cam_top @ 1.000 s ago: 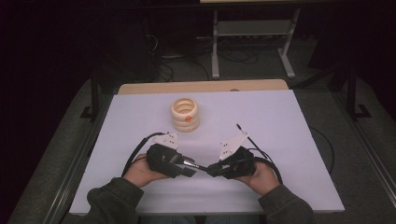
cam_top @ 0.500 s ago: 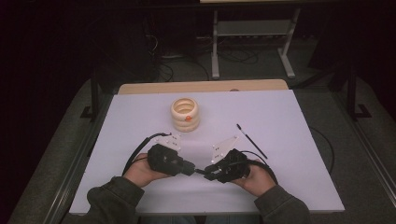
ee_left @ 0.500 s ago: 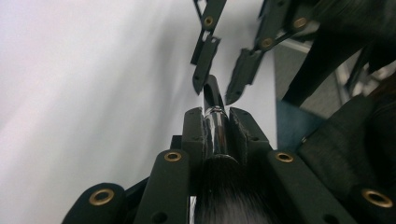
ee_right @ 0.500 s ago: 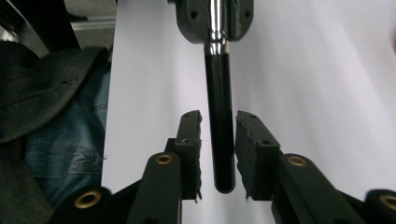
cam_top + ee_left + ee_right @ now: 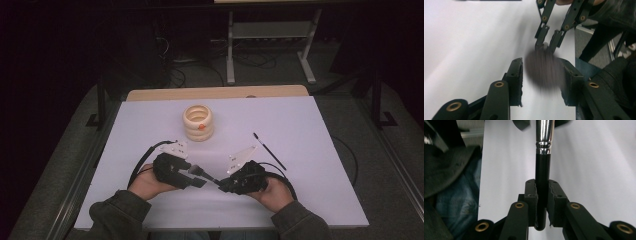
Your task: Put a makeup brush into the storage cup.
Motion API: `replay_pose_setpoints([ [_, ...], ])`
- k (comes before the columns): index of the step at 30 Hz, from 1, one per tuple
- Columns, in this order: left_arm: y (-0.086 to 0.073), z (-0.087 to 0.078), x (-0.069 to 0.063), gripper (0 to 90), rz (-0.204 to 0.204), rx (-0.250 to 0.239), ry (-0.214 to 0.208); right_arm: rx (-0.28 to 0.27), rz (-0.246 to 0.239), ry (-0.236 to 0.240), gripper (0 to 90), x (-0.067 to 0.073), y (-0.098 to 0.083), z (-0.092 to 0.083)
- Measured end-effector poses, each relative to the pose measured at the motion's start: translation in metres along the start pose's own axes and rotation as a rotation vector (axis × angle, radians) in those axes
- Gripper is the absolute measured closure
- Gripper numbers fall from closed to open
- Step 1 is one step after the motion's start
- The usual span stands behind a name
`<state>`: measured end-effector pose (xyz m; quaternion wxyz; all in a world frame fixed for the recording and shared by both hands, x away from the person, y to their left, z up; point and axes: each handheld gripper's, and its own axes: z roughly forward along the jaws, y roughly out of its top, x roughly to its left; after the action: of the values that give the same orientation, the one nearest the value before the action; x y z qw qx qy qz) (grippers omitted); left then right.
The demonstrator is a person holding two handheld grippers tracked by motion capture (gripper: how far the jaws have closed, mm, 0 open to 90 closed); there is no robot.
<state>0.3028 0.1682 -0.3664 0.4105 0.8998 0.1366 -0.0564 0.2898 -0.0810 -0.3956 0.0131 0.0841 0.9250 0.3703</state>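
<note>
Standing apart around the blurred bristles, the left gripper (image 5: 197, 177) has just been opening, its pads off them. Low over the surface (image 5: 310, 130), the makeup brush (image 5: 542, 172) is clenched by the right gripper (image 5: 542, 195); the ring holder (image 5: 198, 122) waits unfilled.

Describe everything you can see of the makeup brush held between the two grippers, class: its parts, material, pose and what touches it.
The makeup brush has a glossy black handle, a shiny silver metal collar and a dark, fluffy bristle head, blurred in the left gripper view. It lies roughly level above the white table. The right gripper is shut on the handle near its end. The bristle head sits between the left gripper jaws, which have just been opening; whether they touch the bristles cannot be told.
</note>
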Motion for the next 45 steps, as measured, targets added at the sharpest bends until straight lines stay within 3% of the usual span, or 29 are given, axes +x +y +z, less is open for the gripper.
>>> replay_pose_setpoints([
  [2,-0.001,-0.002,0.002,57.7,-0.011,-0.017,0.002,-0.022,0.011,-0.007,78.7,-0.001,-0.001,-0.002],
  [4,0.000,-0.001,0.002,59.0,-0.012,-0.026,0.004,-0.067,0.068,-0.002,78.7,-0.002,-0.001,-0.005],
  [6,0.002,0.002,0.002,59.7,-0.020,-0.041,-0.002,-0.094,0.085,-0.001,78.6,-0.002,0.001,-0.005],
  [13,0.010,0.009,0.001,65.6,-0.034,-0.073,0.017,-0.159,0.133,-0.006,78.6,-0.003,0.006,0.001],
  [17,0.011,0.009,0.004,70.8,-0.058,-0.097,0.021,-0.176,0.136,-0.006,78.6,-0.004,0.005,0.005],
  [23,0.011,0.011,0.009,77.7,-0.072,-0.090,-0.020,-0.172,0.141,-0.011,78.3,-0.003,0.004,0.009],
  [25,0.012,0.013,0.008,78.2,-0.065,-0.080,-0.015,-0.164,0.123,-0.018,77.9,-0.004,0.004,0.011],
  [27,0.014,0.015,0.007,78.3,-0.057,-0.071,-0.010,-0.166,0.140,-0.007,76.9,-0.005,0.002,0.012],
  [29,0.016,0.015,0.007,78.4,-0.051,-0.059,0.005,-0.166,0.149,-0.006,69.2,-0.006,0.001,0.011],
  [32,0.019,0.015,0.008,78.4,-0.058,-0.041,0.021,-0.157,0.162,-0.008,64.6,-0.009,-0.001,0.009],
  [45,0.022,0.009,0.020,78.4,-0.067,-0.022,0.088,-0.175,0.241,-0.046,51.1,-0.022,-0.023,-0.011],
])
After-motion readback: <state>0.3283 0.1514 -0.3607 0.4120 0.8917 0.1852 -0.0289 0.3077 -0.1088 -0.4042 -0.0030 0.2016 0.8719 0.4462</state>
